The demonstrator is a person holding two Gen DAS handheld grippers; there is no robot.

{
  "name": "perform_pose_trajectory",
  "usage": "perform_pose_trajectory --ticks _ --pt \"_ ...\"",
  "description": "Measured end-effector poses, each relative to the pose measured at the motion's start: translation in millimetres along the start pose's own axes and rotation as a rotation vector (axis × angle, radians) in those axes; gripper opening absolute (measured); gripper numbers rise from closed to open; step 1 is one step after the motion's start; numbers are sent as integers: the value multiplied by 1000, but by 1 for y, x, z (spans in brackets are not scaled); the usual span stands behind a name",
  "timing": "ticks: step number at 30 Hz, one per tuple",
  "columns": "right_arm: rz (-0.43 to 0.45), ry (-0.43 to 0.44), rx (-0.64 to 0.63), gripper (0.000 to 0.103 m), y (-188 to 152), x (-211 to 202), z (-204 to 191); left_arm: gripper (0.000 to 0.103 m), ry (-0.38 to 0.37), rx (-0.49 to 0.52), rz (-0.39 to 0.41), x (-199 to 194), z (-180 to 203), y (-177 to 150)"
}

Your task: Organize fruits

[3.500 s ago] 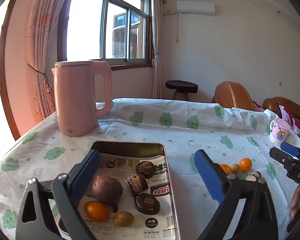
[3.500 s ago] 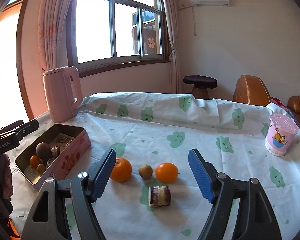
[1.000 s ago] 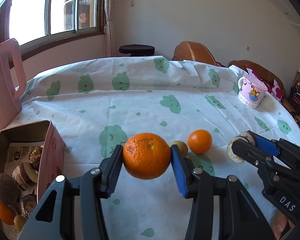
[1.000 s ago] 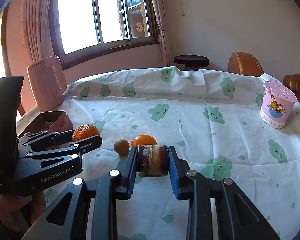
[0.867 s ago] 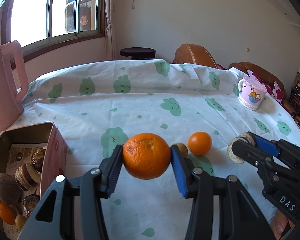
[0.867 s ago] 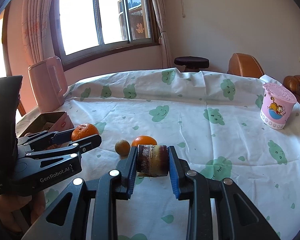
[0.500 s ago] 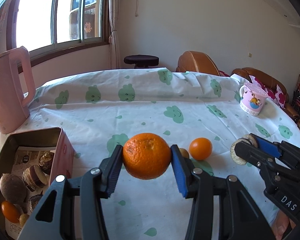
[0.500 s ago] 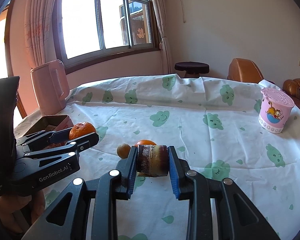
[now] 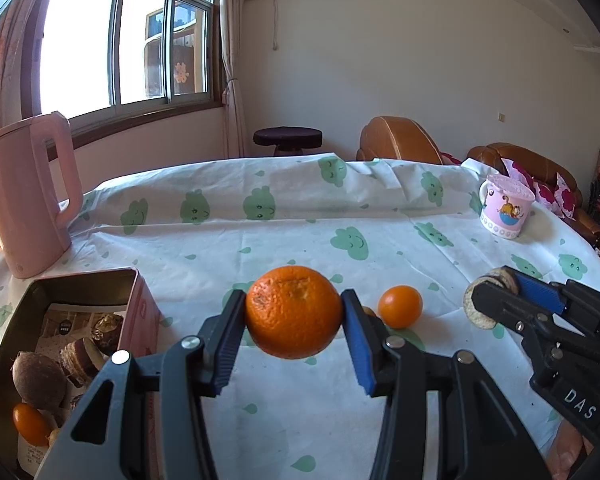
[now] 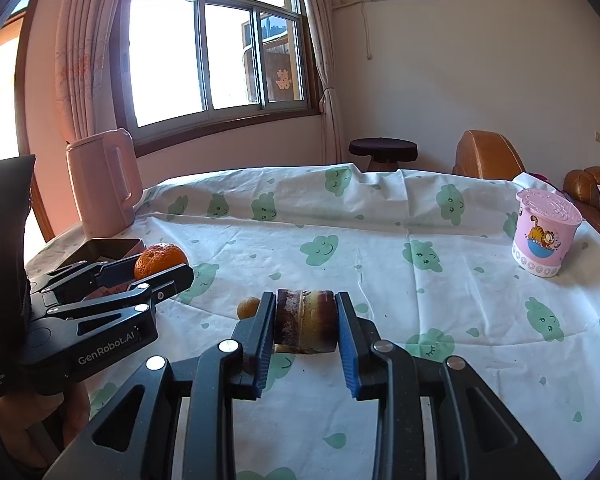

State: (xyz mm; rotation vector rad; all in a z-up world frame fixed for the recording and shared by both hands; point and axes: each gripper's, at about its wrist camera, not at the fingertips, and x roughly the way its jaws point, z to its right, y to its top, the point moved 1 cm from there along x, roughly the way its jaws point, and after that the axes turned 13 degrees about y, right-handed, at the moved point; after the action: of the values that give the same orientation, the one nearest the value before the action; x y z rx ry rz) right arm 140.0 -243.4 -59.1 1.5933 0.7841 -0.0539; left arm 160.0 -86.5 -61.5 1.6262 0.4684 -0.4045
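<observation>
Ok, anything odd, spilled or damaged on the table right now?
Nothing spilled or broken. The tablecloth is rumpled along its far edge. Two small fruits lie loose outside the tin: a small orange and a brownish fruit.

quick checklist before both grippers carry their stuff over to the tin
1. Left gripper shut on the big orange: ok.
2. Right gripper shut on the cut fruit piece: ok.
3. Tin open on top: ok.
4. Free room inside the tin among the fruit already there: cannot tell.
5. Small orange and small brown fruit on the tablecloth, not yet collected: not ok.
</observation>
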Motion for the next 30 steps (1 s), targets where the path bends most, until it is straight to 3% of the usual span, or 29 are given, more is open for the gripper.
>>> perform_pose_trajectory --ticks 30 --pt "105 -11 -45 31 -1 -21 -10 49 47 -25 97 -19 -5 -1"
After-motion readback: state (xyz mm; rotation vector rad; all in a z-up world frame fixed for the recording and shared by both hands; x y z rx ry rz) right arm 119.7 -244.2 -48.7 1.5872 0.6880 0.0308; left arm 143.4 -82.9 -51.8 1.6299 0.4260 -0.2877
